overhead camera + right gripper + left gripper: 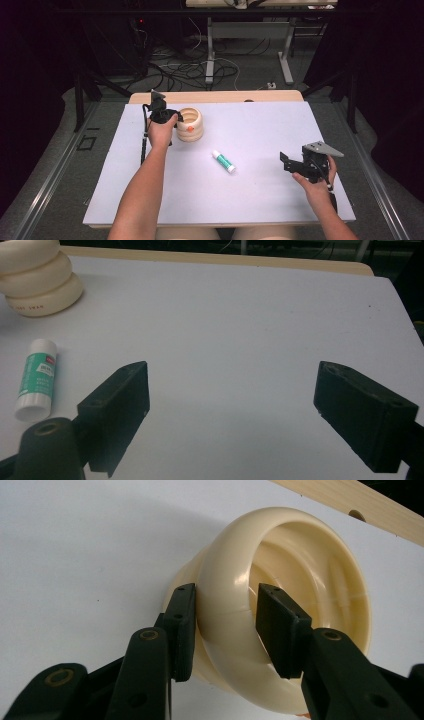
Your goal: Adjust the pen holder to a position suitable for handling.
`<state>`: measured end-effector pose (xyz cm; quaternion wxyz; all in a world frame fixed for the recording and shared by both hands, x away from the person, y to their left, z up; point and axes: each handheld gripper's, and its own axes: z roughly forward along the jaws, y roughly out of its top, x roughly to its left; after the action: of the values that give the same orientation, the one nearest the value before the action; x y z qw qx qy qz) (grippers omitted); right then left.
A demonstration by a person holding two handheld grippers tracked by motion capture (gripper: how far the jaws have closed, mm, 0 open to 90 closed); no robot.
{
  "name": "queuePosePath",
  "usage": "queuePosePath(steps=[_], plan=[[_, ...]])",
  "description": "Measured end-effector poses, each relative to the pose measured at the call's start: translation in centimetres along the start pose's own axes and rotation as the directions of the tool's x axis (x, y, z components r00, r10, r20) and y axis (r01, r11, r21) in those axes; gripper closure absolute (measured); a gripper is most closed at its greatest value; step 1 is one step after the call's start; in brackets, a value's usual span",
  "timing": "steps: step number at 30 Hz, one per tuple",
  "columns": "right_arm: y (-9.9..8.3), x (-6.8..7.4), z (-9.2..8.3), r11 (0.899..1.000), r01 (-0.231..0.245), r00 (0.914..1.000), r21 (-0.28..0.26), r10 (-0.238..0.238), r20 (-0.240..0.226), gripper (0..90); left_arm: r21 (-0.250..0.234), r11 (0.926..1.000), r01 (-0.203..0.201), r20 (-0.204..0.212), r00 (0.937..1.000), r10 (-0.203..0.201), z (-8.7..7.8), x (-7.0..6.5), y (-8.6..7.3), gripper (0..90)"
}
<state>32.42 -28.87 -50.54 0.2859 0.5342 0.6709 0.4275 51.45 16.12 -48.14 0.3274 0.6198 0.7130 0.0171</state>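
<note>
- Left gripper (176, 120): held at the left side of the cream ribbed cup (190, 124), which stands upright on the white table (260, 130) toward its far left part. In the left gripper view the two black pads (182, 630) straddle the cup's thick rim (225, 605), one pad outside the wall and one inside the opening; both appear to press on the rim, so the gripper is clamped on the cup.
- Cream ribbed cup: made of stacked rounded rings, open at the top, with a small orange mark (190, 129) on its near side. A strip of wooden edge (215, 96) runs beyond the cup at the table's far end.
- Glue stick (223, 161): white tube with a green label, lying on its side on the table, near the cup and to its near right, apart from it.
- Right gripper (286, 162): held above the table well to the right of the cup and beyond the glue stick, with a grey three-cornered plate (322, 148) on top. In the right gripper view its jaws stand wide apart with bare table between them; nothing is held.
</note>
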Motion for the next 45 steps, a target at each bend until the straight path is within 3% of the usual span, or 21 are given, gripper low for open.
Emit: queuePosePath(steps=[7,17,25,35,41,45], plan=[[0.0,0.0,0.1,1.000,-0.001,1.0000,-0.004,0.001,-0.002,14.0,-0.007,0.9999,0.011,0.017,0.9998,-0.011,-0.2,-0.3,-0.1,67.1],[0.0,0.0,0.1,1.000,0.004,1.0000,-0.003,-0.004,0.001,14.0,0.000,0.9995,0.031,0.004,0.9995,-0.031,-0.3,-0.1,0.0,68.0],[0.0,0.0,0.1,1.000,0.000,1.0000,-0.004,0.000,-0.002,14.0,0.010,0.9997,0.024,0.003,0.9997,-0.024,-0.8,-0.3,-0.1,68.0],[0.0,0.0,0.0,1.000,0.009,0.9999,-0.002,-0.009,-0.005,14.0,0.037,0.9983,-0.044,0.051,0.9978,0.043,-2.0,-0.9,-0.6,68.1],[0.0,0.0,0.0,1.000,0.008,1.0000,-0.001,-0.008,-0.004,14.0,0.071,0.9907,-0.116,0.078,0.9908,0.111,-2.8,-1.6,-1.1,68.0],[0.0,0.1,0.0,1.000,0.007,1.0000,0.004,-0.007,-0.001,14.0,0.086,0.9816,-0.170,0.091,0.9825,0.163,-3.3,-2.1,-1.6,68.0]])
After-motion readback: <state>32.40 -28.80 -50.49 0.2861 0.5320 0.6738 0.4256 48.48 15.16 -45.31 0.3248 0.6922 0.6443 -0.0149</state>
